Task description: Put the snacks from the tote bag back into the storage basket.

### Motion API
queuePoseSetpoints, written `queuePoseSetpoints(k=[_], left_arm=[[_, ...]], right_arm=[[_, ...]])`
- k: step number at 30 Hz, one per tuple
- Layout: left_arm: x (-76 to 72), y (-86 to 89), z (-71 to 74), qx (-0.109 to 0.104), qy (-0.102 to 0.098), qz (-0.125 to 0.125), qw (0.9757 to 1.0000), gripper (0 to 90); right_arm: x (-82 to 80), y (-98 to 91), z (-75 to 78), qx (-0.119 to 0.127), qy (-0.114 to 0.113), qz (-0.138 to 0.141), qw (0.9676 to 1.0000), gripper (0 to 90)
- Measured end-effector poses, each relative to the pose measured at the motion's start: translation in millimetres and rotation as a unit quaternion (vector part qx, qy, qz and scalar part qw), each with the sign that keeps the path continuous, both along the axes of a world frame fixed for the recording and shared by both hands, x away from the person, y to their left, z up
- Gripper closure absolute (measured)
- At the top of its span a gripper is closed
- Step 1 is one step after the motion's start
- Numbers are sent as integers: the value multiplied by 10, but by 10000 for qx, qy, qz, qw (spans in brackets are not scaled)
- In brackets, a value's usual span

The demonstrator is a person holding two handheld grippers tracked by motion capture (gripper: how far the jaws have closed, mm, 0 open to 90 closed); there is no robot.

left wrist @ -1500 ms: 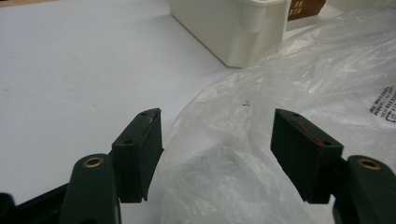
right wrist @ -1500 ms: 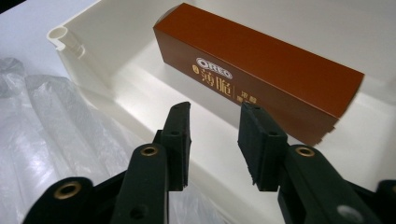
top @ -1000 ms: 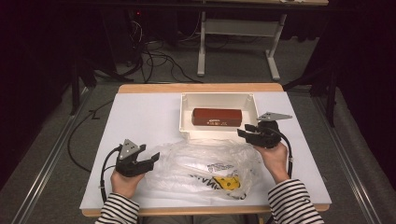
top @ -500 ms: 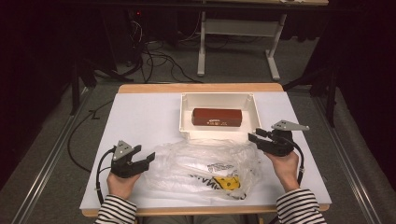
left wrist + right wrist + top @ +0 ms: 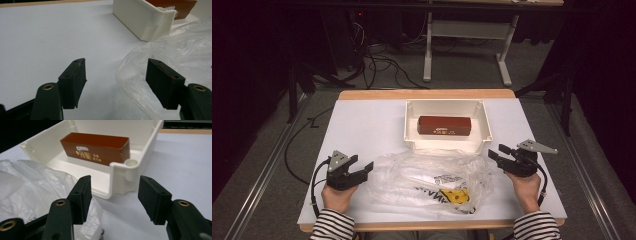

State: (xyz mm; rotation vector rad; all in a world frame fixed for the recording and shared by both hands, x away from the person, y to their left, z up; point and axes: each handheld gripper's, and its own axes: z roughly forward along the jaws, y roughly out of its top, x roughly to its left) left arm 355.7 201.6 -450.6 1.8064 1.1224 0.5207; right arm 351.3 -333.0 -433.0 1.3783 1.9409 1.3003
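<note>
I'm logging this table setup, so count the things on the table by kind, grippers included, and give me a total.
Handheld grippers: 2, left gripper, right gripper
White tray: 1
Brown box: 1, inside the tray
Clear plastic bag: 1
Total: 5

A white tabletop (image 5: 362, 125) with a pale wooden edge stands on grey carpeted floor (image 5: 272, 165). Beyond it, black cables (image 5: 377, 65) trail beside a white metal desk frame (image 5: 467, 35). The dim surroundings hold what may be dark stands.
</note>
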Motion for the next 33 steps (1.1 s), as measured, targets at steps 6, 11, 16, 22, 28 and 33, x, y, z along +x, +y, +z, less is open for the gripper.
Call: queuePoseSetpoints(k=[6,11,16,22,28,33], left_arm=[[41,-13,-22,93,28,187,9998,339],[105,22,-63,152,143,449,9988,323],[170,33,-102,220,180,655,9974,316],[222,33,-151,226,189,780,9965,316],[287,26,-200,227,202,804,9963,300],[332,13,-242,282,262,789,9961,304]], right_arm=[[-29,-89,-127,-195,-54,-308,9993,367],[-16,-197,-222,-273,-86,-650,9975,344],[18,-236,-290,-391,-13,-861,9955,332],[77,-248,-347,-454,126,-980,9941,339],[131,-212,-390,-583,257,-998,9930,345],[154,-232,-410,-565,309,-1029,9926,352]])
